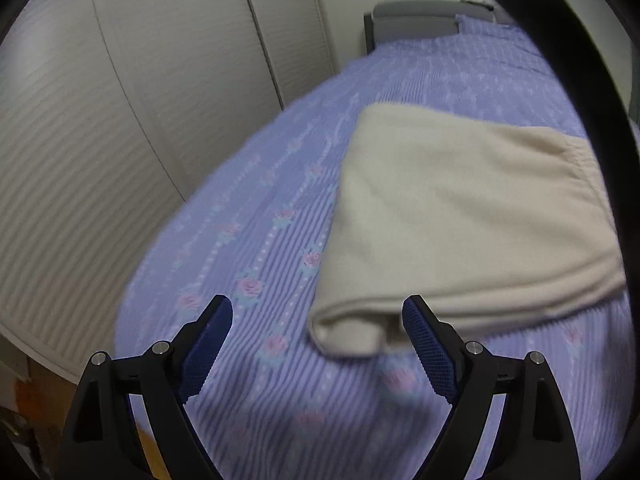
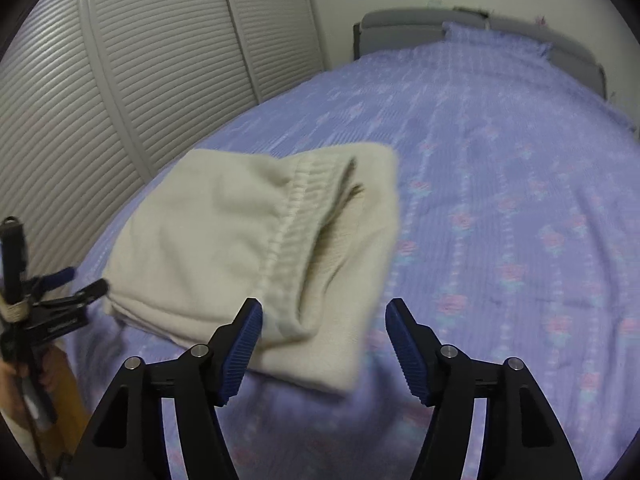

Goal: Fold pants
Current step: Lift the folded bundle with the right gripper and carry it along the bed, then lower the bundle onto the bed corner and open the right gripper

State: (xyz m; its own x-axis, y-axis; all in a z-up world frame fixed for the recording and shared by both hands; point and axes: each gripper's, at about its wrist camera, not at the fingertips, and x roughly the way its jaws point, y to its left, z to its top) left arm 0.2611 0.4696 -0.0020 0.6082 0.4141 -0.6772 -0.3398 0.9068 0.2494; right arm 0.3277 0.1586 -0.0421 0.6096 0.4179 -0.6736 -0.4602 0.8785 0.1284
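Observation:
Cream fleece pants (image 1: 460, 216) lie folded into a thick rectangle on the purple floral bedspread (image 1: 260, 380). In the right wrist view the pants (image 2: 208, 240) show their elastic waistband on top. My left gripper (image 1: 318, 314) is open and empty, just above the bed at the near left corner of the pants. My right gripper (image 2: 324, 316) is open and empty, just in front of the waistband end. The left gripper also shows in the right wrist view (image 2: 76, 284), at the pants' left edge.
White louvered closet doors (image 2: 120, 92) run along the left side of the bed. A grey headboard (image 2: 404, 28) stands at the far end. The bedspread (image 2: 500, 200) stretches to the right of the pants. A wooden floor strip (image 1: 148, 448) lies below the bed's left edge.

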